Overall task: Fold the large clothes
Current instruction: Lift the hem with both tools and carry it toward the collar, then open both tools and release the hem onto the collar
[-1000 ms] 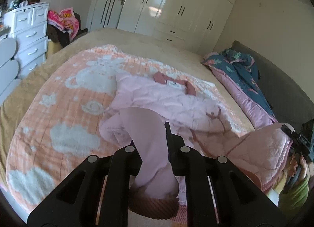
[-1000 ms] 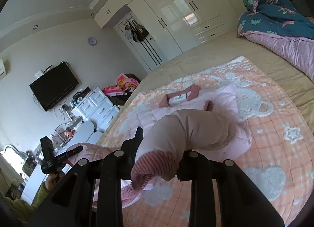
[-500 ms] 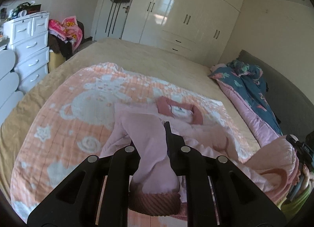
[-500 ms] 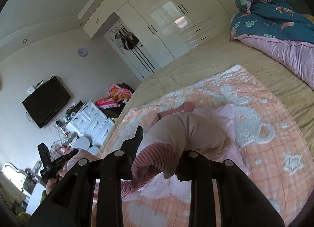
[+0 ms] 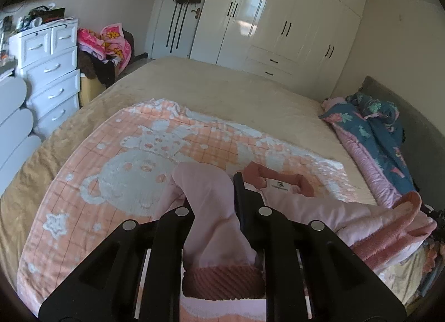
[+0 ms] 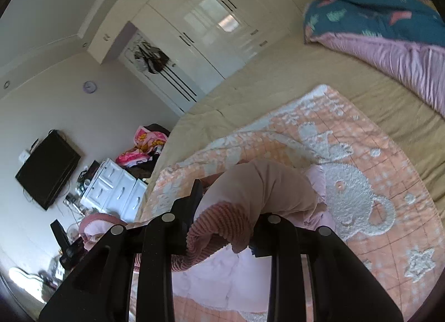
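Left wrist view: the left gripper (image 5: 219,205) fills the bottom of the frame, its black fingers (image 5: 240,197) pinching a pale pink sleeve (image 5: 214,210) whose darker ribbed cuff (image 5: 222,280) hangs out below, near the lower edge. The sleeve belongs to a pink jacket (image 5: 303,208) that lies at centre right on an orange blanket (image 5: 116,171) with white bear and star shapes, spread over a beige bed (image 5: 222,91). The jacket's dark pink collar (image 5: 278,176) and white label sit just right of the fingers. At the far right edge the other ribbed cuff is lifted off the bed. A blue and pink quilt (image 5: 372,133) lies bunched at the right, a white dresser (image 5: 50,71) stands at the left, and white wardrobes (image 5: 278,16) fill the top.

Right wrist view: the right gripper (image 6: 225,219) at the bottom pinches the other sleeve (image 6: 267,191) near its ribbed cuff (image 6: 219,224), which curls between the fingers (image 6: 194,199). The rest of the jacket lies below and right of it on the blanket. In the lower left the left gripper shows small, with pink cloth at it. A black television (image 6: 47,169) hangs at the left.
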Action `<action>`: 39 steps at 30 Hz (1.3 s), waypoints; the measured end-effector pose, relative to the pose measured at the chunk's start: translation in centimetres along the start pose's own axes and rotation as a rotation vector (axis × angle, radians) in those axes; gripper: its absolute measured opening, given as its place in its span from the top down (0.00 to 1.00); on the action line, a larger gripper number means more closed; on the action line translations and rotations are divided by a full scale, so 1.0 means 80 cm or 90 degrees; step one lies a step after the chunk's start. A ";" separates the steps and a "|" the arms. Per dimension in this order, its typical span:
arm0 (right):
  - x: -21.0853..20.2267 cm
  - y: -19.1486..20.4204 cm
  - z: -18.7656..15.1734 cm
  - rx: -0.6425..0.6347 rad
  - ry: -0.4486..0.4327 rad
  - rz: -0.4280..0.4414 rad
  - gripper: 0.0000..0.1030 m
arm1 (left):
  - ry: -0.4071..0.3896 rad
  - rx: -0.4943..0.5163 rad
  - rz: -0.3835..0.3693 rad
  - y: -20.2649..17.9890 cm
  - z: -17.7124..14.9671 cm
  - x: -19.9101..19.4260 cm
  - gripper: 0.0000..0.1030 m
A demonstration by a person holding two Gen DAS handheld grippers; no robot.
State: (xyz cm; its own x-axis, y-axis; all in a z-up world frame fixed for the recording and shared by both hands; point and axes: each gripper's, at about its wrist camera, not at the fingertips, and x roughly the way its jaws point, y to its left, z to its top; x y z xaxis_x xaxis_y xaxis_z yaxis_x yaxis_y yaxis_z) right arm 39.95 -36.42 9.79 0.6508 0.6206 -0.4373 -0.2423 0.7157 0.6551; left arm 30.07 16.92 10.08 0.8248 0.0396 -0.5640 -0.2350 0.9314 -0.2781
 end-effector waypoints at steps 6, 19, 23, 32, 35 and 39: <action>0.044 -0.038 0.010 0.060 0.033 -0.005 0.69 | 0.017 0.019 0.028 -0.008 0.000 0.050 0.90; 0.090 -0.080 0.009 0.135 0.033 0.041 0.31 | 0.064 0.012 0.036 0.000 -0.013 0.124 0.88; 0.082 -0.069 -0.007 0.062 -0.017 0.006 0.18 | 0.072 0.002 0.023 0.002 -0.016 0.133 0.85; 0.125 -0.074 -0.076 -0.066 0.055 -0.162 0.14 | 0.058 -0.009 -0.036 0.001 -0.015 0.120 0.16; 0.120 -0.063 -0.089 -0.130 0.038 -0.207 0.14 | 0.019 0.014 -0.030 0.003 -0.009 0.094 0.09; 0.119 -0.061 -0.087 -0.194 0.020 -0.285 0.11 | 0.000 0.047 0.013 0.021 -0.013 0.081 0.09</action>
State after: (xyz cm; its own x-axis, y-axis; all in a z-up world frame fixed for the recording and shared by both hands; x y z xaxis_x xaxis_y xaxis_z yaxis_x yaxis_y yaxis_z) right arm 42.30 -31.76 -1.82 0.7177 0.2402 -0.6536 -0.1474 0.9697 0.1946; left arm 34.52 18.35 5.15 0.8200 0.0587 -0.5693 -0.2132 0.9545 -0.2087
